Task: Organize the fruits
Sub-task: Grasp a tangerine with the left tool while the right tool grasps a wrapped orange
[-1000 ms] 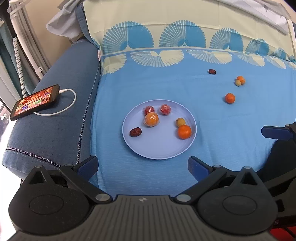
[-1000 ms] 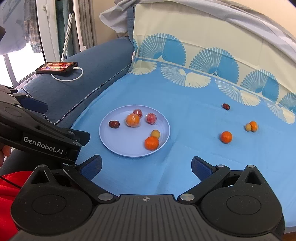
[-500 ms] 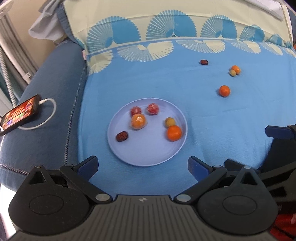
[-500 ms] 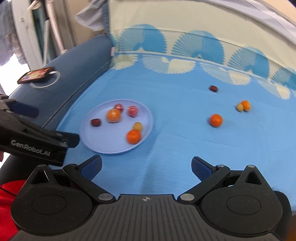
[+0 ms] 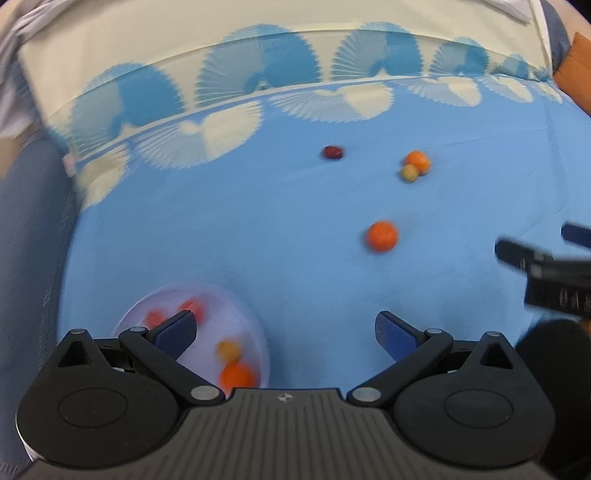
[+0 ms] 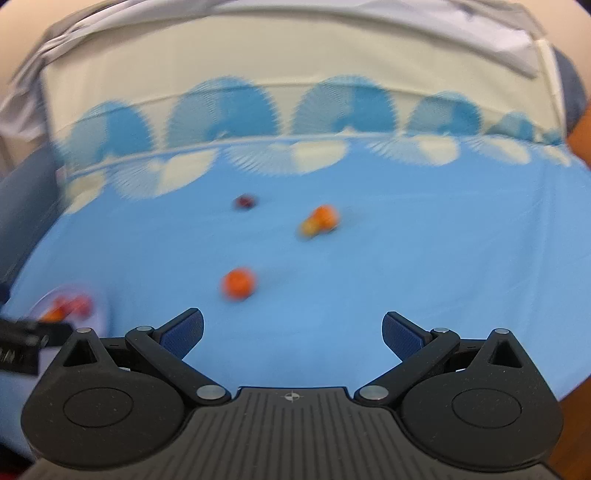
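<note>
Here, the fruits lie in two groups on the blue sheet (image 5: pixel 258 229) that covers the sofa seat. Loose on the sheet are a single orange fruit (image 5: pixel 382 236), a second orange fruit (image 5: pixel 417 160) touching a small yellowish fruit (image 5: pixel 408 172), and a dark red fruit (image 5: pixel 333 152) farther back, near the seat's rear edge. In my right wrist view the same four show: the single orange one (image 6: pixel 238 283) nearest, the touching pair (image 6: pixel 320 220) beyond it, the dark one (image 6: pixel 244 201) to their left.

The pale plate (image 5: pixel 236 314) sits toward the seat's front left, partly hidden behind my left claw's finger. It holds several fruits, all blurred: reddish ones, a yellowish one, an orange one.

My left claw (image 5: pixel 286 330) is spread wide with nothing between its blue pads, held above the sheet near the plate. My right claw (image 6: pixel 293 332) is likewise spread wide and empty, with the single orange fruit ahead of it, a little left. Its black body shows at the right edge of the left view (image 5: pixel 546 273).

The sheet runs up the sofa back (image 5: pixel 258 48), where it turns cream with a row of blue fan shapes. At the seat's left edge, the dark blue sofa arm (image 5: pixel 29 229) lies bare. A grey cloth (image 6: pixel 332 22) drapes over the top of the back. Both views are smeared by motion.
</note>
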